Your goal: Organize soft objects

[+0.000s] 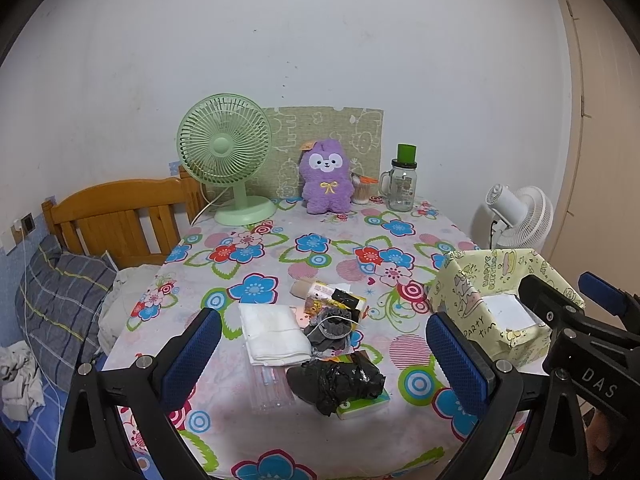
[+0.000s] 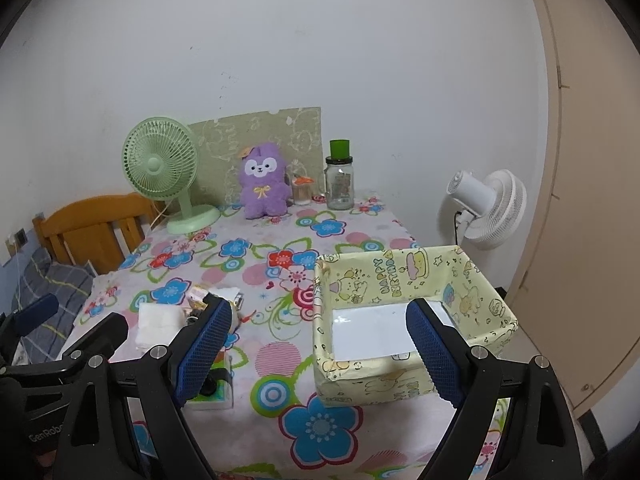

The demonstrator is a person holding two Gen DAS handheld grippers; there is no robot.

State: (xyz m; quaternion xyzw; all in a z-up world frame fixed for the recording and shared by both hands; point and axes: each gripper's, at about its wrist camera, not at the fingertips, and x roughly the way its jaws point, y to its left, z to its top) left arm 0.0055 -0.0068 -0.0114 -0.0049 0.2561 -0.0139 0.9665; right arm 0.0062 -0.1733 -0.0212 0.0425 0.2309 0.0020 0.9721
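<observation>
A pile of small items lies on the flowered tablecloth (image 1: pixel 280 256): a folded white cloth (image 1: pixel 274 332), a grey sock (image 1: pixel 334 330), a crumpled black plastic bag (image 1: pixel 340 380) on a green tissue pack (image 1: pixel 368 404), and small packets (image 1: pixel 332 298). My left gripper (image 1: pixel 324 354) is open and empty, hovering near the pile. A yellow paper-covered box (image 2: pixel 408 320) stands open at the table's right side. My right gripper (image 2: pixel 320 354) is open and empty in front of the box. A purple plush toy (image 1: pixel 326 178) sits at the back.
A green desk fan (image 1: pixel 226 156), a glass jar with a green lid (image 1: pixel 402 178) and a toothpick holder (image 1: pixel 362 190) stand along the back wall. A white fan (image 2: pixel 488 208) stands beyond the right edge. A wooden bed frame (image 1: pixel 120 216) with bedding lies left.
</observation>
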